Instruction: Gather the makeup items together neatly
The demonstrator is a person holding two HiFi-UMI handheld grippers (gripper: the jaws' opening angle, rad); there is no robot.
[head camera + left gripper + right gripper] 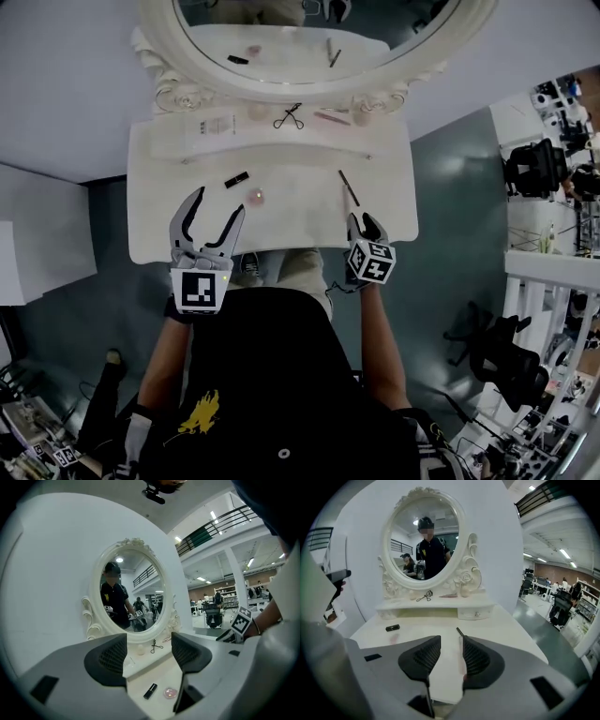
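The left gripper (217,204) hung over the lower left of the white dressing table (300,220), its jaws spread wide with nothing between them. Just beyond its tips, near the middle of the tabletop, lay a black lipstick (236,178) and a small pink compact (256,196). At the lower right, the right gripper (366,223) had its jaws narrowly parted, clamping nothing, with the near end of a thin dark pencil (349,187) right at their tips. An eyelash curler (290,118) sat on the shelf under the oval mirror (319,37).
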